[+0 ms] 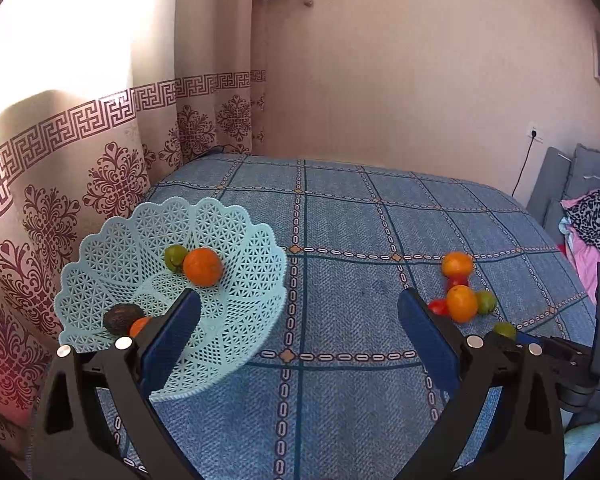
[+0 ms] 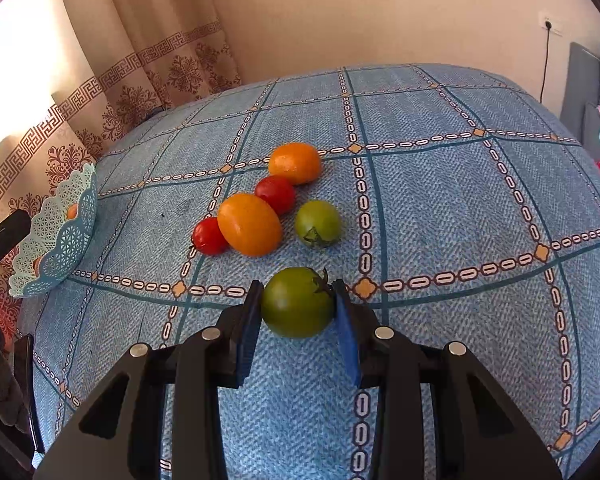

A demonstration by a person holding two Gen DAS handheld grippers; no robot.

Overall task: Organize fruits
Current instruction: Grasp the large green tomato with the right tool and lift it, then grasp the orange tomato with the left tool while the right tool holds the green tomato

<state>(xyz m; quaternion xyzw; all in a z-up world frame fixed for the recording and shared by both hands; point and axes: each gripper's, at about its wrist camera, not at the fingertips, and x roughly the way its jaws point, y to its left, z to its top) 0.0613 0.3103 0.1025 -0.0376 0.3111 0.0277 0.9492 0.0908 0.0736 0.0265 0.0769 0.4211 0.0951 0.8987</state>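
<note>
While clamped, right gripper [image 2: 296,304] holds tomato [image 2: 295,302].

R gripper [image 2: 297,304] pads clamp a green tomato [image 2: 295,302] btwn them, stem twd R finger. Just past fingertips: 2 oranges [image 2: 249,224], 2 red tomatoes [image 2: 207,236], another green one [image 2: 318,223]. Lattice basket [image 2: 59,240] far L of fingers, on blue checked cloth [image 2: 460,220].

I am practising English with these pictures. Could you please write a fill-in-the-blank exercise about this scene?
1. The right gripper fingers are closed on a ____ tomato.
2. The left gripper is ____ and holds nothing.
3. The basket is light ____ in colour.
4. ____ red tomatoes lie on the bedspread.

Missing words: green; open; blue; two
</note>
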